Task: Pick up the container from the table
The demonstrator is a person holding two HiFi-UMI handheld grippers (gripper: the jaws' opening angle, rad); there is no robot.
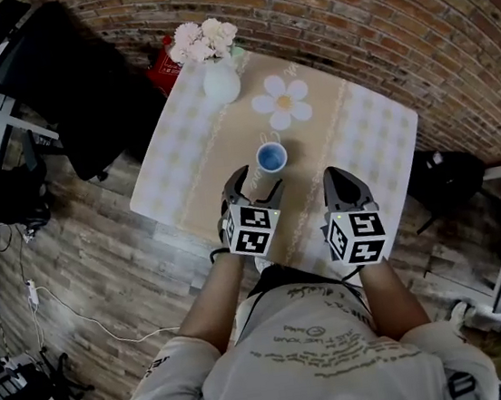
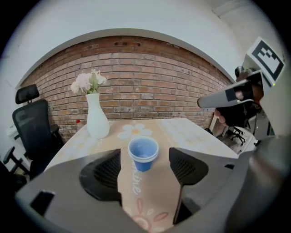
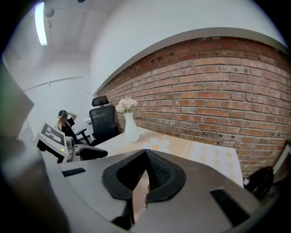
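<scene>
1. Surface: a square table with a pale checked cloth, a tan runner down its middle and a daisy print on the runner.
2. Container: a blue cup, upright on the runner near the table's middle, on the person's side of the daisy print.
3. White vase with pale flowers: at the table's far left corner.
4. Left gripper: over the table's near half, jaws spread wide. The container stands just ahead, in line with the gap, clear of both pads.
5. Right gripper: over the table's near right part, jaws pressed together, nothing between them.
6. Room: a brick wall runs behind the table. A wood-plank floor lies under it. A black office chair stands to the table's left.
</scene>
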